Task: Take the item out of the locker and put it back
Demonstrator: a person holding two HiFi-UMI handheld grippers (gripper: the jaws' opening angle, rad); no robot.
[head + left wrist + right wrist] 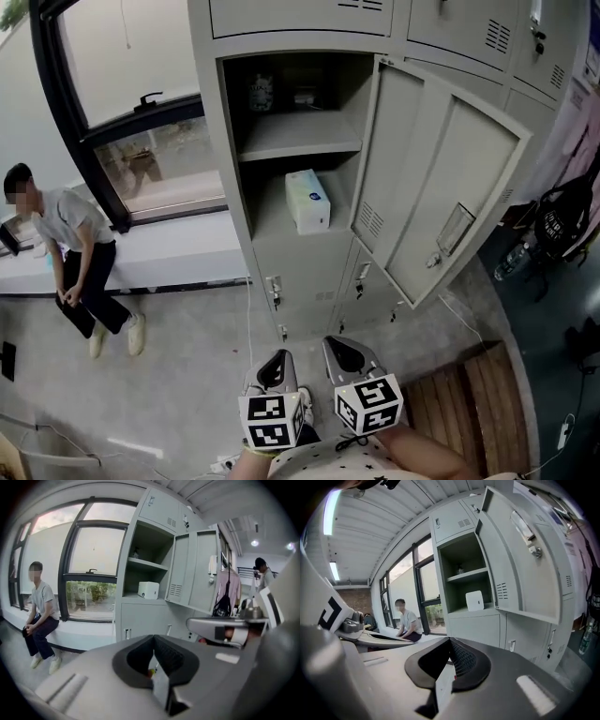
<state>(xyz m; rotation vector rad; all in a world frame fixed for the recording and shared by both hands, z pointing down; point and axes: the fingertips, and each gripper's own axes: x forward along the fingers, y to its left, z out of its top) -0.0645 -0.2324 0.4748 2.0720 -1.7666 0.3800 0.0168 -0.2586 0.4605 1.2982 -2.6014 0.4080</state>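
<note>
A white tissue box (307, 200) stands on the lower shelf of the open grey locker (291, 272); it also shows as the white box (148, 590) and the white box (474, 600) in the two gripper views. The locker door (441, 187) is swung wide to the right. Both grippers are well short of the locker, side by side above the floor. My left gripper (274, 368) (154, 657) is shut and empty. My right gripper (345, 356) (450, 662) is also shut with nothing in it.
Small items (262, 92) sit on the locker's upper shelf. A person (80, 253) sits on the window ledge at left. A black bag (562, 225) hangs at right with a bottle (511, 262) beside it. A wooden bench (469, 394) stands at lower right.
</note>
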